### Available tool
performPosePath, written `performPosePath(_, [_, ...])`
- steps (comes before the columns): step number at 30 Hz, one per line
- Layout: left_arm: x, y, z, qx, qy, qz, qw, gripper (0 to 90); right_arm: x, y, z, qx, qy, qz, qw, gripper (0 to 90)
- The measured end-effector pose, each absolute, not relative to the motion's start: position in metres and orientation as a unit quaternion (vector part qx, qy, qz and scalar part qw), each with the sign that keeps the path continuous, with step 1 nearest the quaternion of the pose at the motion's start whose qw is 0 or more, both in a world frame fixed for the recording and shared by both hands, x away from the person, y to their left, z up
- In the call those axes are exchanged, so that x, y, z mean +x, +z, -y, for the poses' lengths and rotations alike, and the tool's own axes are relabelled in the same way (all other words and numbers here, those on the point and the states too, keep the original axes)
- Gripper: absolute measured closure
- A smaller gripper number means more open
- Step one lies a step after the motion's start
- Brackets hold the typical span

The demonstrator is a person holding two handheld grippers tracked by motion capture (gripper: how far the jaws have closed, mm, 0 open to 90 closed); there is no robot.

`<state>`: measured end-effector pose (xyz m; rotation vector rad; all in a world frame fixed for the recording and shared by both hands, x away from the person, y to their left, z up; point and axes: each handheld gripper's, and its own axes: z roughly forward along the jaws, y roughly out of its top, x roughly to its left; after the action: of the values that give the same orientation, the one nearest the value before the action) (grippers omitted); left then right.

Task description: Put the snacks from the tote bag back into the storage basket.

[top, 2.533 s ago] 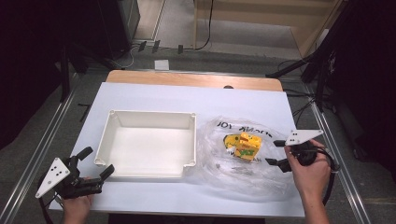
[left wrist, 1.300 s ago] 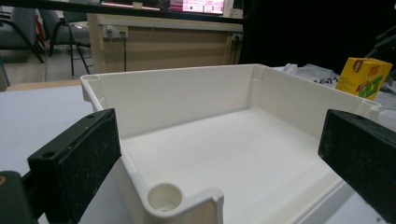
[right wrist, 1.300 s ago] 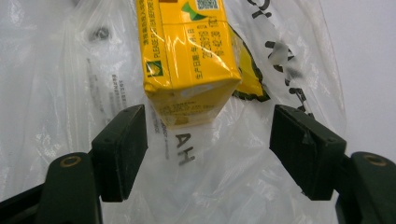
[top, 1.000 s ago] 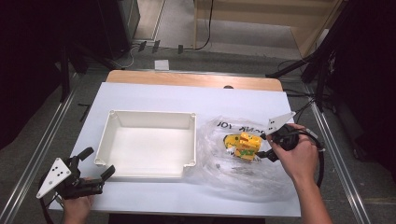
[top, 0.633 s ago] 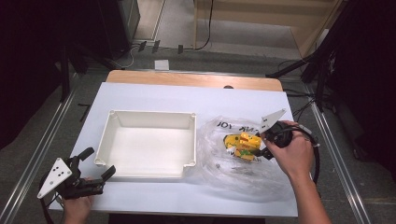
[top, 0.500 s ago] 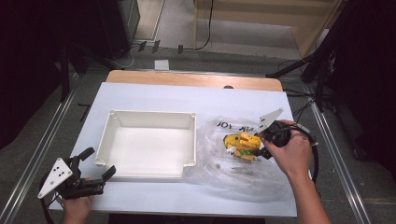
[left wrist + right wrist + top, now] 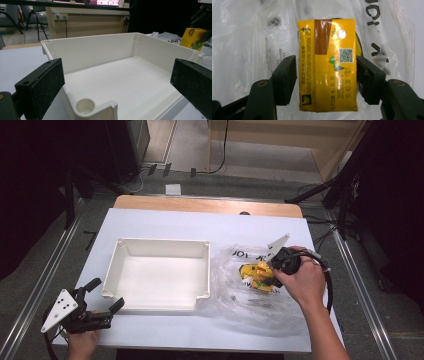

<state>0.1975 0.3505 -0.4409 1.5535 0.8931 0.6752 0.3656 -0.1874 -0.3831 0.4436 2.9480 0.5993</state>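
Observation:
A yellow drink carton point(image 7: 255, 273) lies on a clear plastic bag point(image 7: 250, 306) right of the white tray point(image 7: 162, 241). My right gripper point(image 7: 265, 275) points down over it; its jaws have just been closing and now press on both long sides of the carton point(image 7: 327, 37). At the near left corner of the table my left gripper point(image 7: 106, 293) is open, aimed at the tray's near corner point(image 7: 100, 50) with nothing between its jaws point(image 7: 118, 85). From there the carton point(image 7: 193, 37) shows beyond the tray's far wall.
The tray stands empty on the white table top point(image 7: 165, 220). The crumpled bag point(image 7: 249, 37) bears black lettering and spreads toward the table's right edge. A wooden strip point(image 7: 207, 206) runs along the far edge, with cables and dark stands beyond.
My right gripper came in from the right over the bag and its jaws narrowed onto the yellow carton. The left gripper has stayed where it was.

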Motion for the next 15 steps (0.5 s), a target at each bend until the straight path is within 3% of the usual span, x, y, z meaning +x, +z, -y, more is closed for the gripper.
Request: performPosePath(15, [0.198, -0.441, -0.35, 0.665, 0.287, -0.378, 0.576, 0.0, 0.374, -0.384, 0.172, 0.133, 0.157, -0.978, 0.028, 45.9])
